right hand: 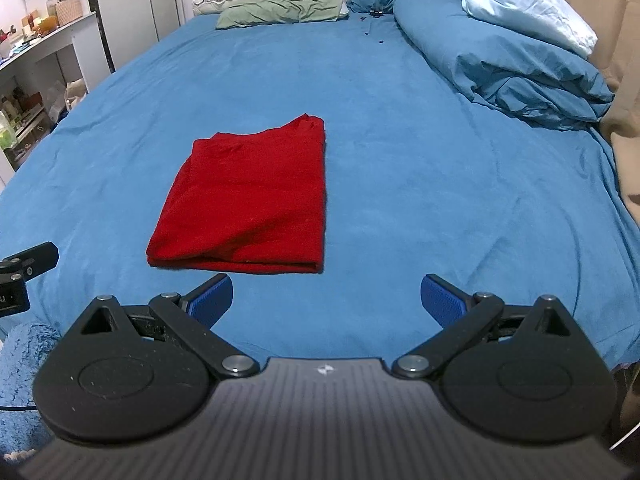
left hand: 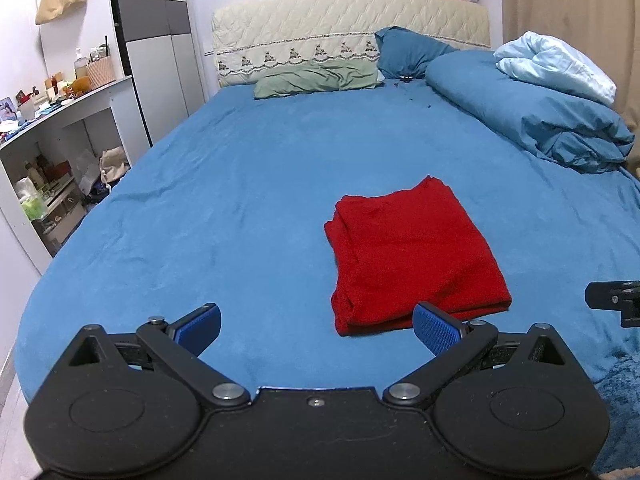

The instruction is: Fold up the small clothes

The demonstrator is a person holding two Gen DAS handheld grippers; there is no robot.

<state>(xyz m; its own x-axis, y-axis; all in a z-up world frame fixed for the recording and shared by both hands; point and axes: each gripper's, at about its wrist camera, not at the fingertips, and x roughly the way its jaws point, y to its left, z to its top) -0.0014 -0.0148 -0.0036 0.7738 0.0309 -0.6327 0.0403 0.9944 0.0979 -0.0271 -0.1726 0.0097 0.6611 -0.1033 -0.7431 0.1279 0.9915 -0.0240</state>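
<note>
A red garment [left hand: 412, 256] lies folded into a flat rectangle on the blue bed sheet [left hand: 240, 200]. It also shows in the right wrist view [right hand: 248, 200], left of centre. My left gripper [left hand: 318, 326] is open and empty, near the front edge of the bed, with its right pad just in front of the garment's near edge. My right gripper [right hand: 326, 300] is open and empty, just in front and to the right of the garment. Each gripper's body shows at the edge of the other's view.
A rolled blue duvet [left hand: 532, 112] with a pale blue cloth [left hand: 556, 64] on it lies at the right. A green pillow [left hand: 316, 78] and a blue pillow [left hand: 408, 50] lie by the headboard. Shelves [left hand: 60, 152] stand left of the bed.
</note>
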